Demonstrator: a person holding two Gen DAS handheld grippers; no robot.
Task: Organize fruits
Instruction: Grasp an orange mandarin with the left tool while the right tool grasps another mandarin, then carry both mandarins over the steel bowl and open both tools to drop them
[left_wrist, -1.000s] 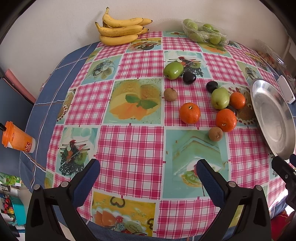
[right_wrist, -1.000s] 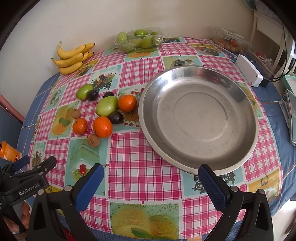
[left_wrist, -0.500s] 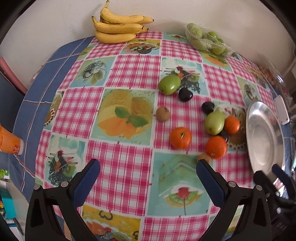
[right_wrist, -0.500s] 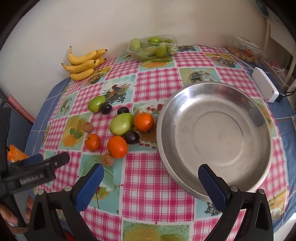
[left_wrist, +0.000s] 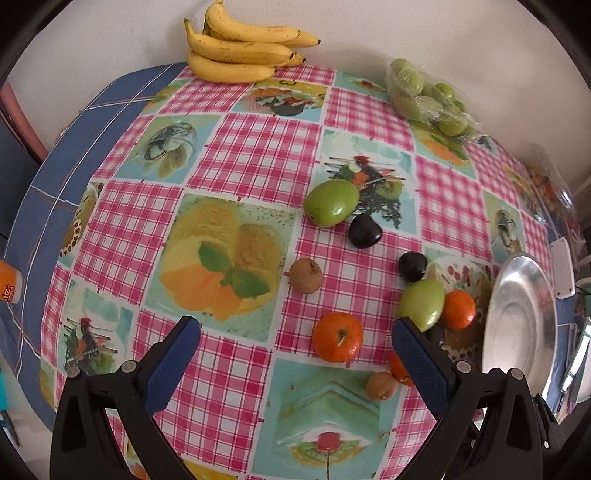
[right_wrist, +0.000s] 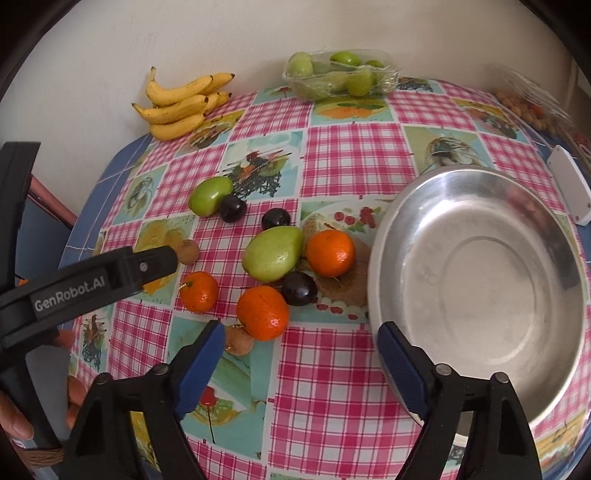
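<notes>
On the table (right_wrist: 351, 155), which wears a pink checked cloth with fruit pictures, a big steel dish (right_wrist: 476, 284) stands at the right side, and nothing lies in it. Against the wall at the far edge lies a bunch of bananas (left_wrist: 240, 51), and beside it, more to the right, a clear pack of green fruits (right_wrist: 340, 75).

The left gripper (left_wrist: 295, 354) hangs above the cloth with its fingers far apart and nothing between them. The right gripper (right_wrist: 301, 354) hovers near the left rim of the dish; its fingers have just been closing a little, but they are wide apart and hold nothing.

The loose fruits lie in a group just left of the dish. One large green fruit (right_wrist: 275, 253) touches an orange (right_wrist: 330, 253). A second green fruit (right_wrist: 210, 195) lies farther back, touching a dark plum (right_wrist: 232, 208). Another plum (right_wrist: 275, 218) sits behind the large green fruit, and a third one (right_wrist: 299, 288) in front of it, beside a second orange (right_wrist: 262, 312). A third orange (right_wrist: 199, 291) lies more to the left. Two small brown fruits lie there too, one (right_wrist: 188, 251) near the left gripper's tip and one (right_wrist: 238, 339) just beside the right gripper's left finger.
</notes>
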